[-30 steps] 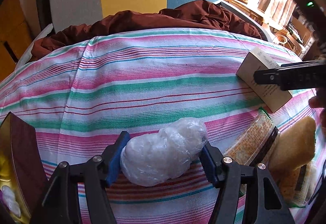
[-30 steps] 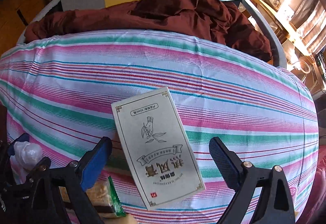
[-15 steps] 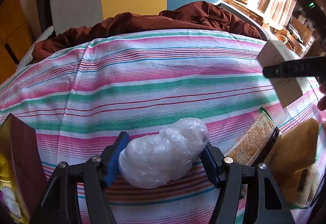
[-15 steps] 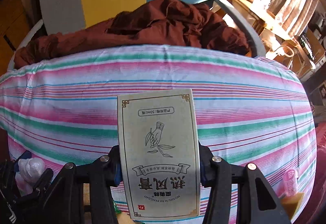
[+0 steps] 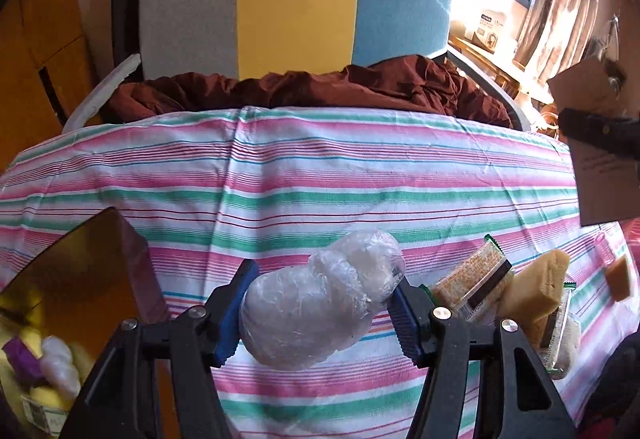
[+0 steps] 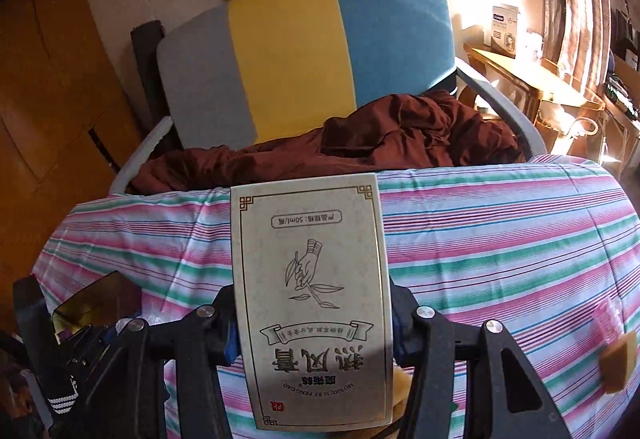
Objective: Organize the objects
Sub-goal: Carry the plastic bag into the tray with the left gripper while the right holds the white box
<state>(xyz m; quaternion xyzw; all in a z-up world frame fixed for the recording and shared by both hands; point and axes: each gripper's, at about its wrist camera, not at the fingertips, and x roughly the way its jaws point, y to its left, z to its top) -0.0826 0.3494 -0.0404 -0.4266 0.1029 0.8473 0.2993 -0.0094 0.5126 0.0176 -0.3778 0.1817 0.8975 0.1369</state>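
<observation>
The left gripper [image 5: 320, 313] had its jaws closing on a plastic-wrapped bundle [image 5: 320, 303], the blue pads pressing both flanks and the bundle lifted clear of the striped cloth [image 5: 320, 175] that covered the counter. The right gripper [image 6: 312, 323] held its jaws clenched on a beige carton [image 6: 310, 299], printed face up and raised above the cloth near the counter's middle; the same carton showed at the right edge of the left wrist view.

By my reading the sorting was partly done. At the counter's near left corner stood an open gold-lined box [image 5: 80, 271], and it already held a few things: a purple item and a white wrapped lump among yellow packets. Both held things were probably headed there, though nothing in view confirmed it.

Several pieces were left on the cloth toward the near right corner: a snack packet [image 5: 472, 279], a tan block [image 5: 532, 287] leaning on it, another wrapped packet beneath, and a small orange cube [image 5: 619, 277] nearer the right edge. A pink translucent item [image 6: 610, 315] lay just beside the cube.
</observation>
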